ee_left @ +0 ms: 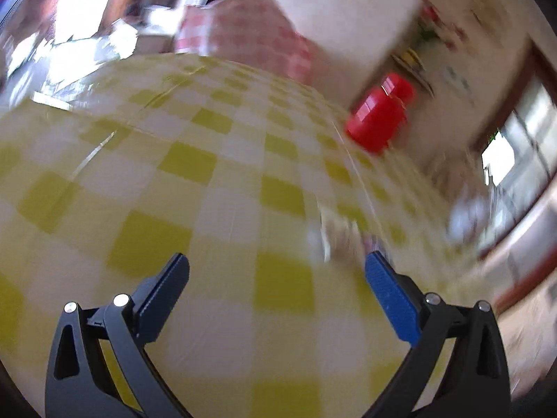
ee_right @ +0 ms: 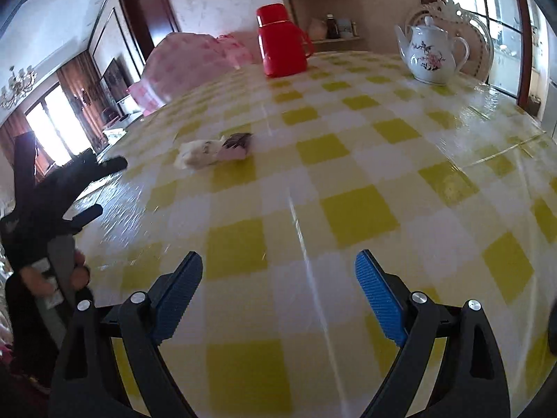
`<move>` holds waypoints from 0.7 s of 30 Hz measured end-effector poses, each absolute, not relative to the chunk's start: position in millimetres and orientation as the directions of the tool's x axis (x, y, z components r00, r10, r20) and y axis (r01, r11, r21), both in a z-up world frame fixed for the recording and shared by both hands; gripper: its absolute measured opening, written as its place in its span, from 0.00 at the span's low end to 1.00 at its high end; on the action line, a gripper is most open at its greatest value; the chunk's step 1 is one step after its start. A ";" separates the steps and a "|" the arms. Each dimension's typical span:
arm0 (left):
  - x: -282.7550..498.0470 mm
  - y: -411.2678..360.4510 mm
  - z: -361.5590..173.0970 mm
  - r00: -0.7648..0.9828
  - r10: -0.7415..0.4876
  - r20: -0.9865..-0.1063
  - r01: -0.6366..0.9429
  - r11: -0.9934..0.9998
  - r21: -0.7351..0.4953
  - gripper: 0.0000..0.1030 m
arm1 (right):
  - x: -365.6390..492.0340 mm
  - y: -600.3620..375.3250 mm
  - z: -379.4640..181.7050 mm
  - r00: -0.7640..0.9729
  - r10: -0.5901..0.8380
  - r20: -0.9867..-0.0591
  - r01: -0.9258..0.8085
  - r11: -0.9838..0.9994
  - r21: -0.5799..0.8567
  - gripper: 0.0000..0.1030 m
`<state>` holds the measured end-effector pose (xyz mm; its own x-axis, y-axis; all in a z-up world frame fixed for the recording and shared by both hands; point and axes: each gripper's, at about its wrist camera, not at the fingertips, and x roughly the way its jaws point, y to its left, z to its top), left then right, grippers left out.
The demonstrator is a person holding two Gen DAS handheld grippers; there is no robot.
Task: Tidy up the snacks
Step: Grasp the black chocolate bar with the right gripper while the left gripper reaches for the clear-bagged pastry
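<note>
A few small snack packets [ee_right: 214,149], pale with one dark wrapper, lie together on the yellow-and-white checked table [ee_right: 358,216]. In the right wrist view they are ahead and left of my right gripper [ee_right: 278,256], which is open and empty above the cloth. My left gripper [ee_right: 106,188] shows at the left table edge, held by a hand [ee_right: 78,271], open and pointing toward the packets. The left wrist view is tilted and blurred. There the left gripper [ee_left: 277,257] is open and empty, and the packets [ee_left: 343,240] are a smear just beyond its right fingertip.
A red thermos jug [ee_right: 282,45] stands at the table's far side, with a white flowered teapot [ee_right: 431,55] to its right. A pink checked cloth bundle [ee_right: 195,59] lies behind the far-left edge. The thermos [ee_left: 379,115] also appears in the left wrist view.
</note>
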<state>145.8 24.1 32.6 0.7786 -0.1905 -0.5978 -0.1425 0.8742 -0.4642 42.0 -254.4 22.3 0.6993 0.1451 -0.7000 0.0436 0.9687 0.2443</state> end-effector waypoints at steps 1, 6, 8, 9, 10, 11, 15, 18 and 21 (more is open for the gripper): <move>155.7 25.4 32.0 0.799 -0.183 -0.573 -0.161 0.853 -0.497 0.98 | 55.0 -253.7 22.2 0.699 0.156 -0.698 0.044 0.965 0.259 0.84; 186.3 25.3 22.4 0.814 -0.190 -0.549 -0.166 0.829 -0.533 0.98 | 114.0 -237.9 23.7 0.708 0.150 -0.690 0.029 0.970 0.242 0.83; 196.0 27.4 20.5 0.797 -0.208 -0.566 -0.162 0.830 -0.533 0.98 | 140.6 -228.2 22.2 0.707 0.137 -0.694 0.029 0.975 0.222 0.79; 195.5 29.9 22.0 0.806 -0.199 -0.558 -0.163 0.831 -0.532 0.98 | 149.6 -225.2 21.0 0.704 0.135 -0.698 0.027 0.976 0.216 0.78; 196.3 33.0 24.3 0.813 -0.170 -0.556 -0.176 0.840 -0.513 0.98 | 165.1 -218.9 18.5 0.695 0.131 -0.707 0.024 0.978 0.206 0.74; 195.8 36.2 24.7 0.816 -0.154 -0.557 -0.186 0.843 -0.506 0.98 | 179.3 -213.2 16.8 0.689 0.124 -0.714 0.027 0.980 0.196 0.71; 198.2 45.9 25.1 0.815 -0.124 -0.567 -0.222 0.836 -0.502 0.98 | 215.2 -196.1 11.9 0.670 0.063 -0.740 0.029 0.993 0.111 0.66; 198.8 43.7 26.6 0.810 -0.116 -0.575 -0.218 0.850 -0.479 0.98 | 234.1 -190.3 3.0 0.633 0.002 -0.774 0.048 0.998 0.042 0.54; 198.9 37.2 28.7 0.810 -0.125 -0.573 -0.191 0.868 -0.459 0.98 | 238.8 -187.9 -2.6 0.607 0.011 -0.794 0.031 0.999 0.037 0.47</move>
<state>198.9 37.2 28.7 0.8100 -0.1249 -0.5729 -0.1910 0.8676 -0.4591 238.8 -187.9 -2.6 0.6074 0.0107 -0.7943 0.0311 0.9988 0.0372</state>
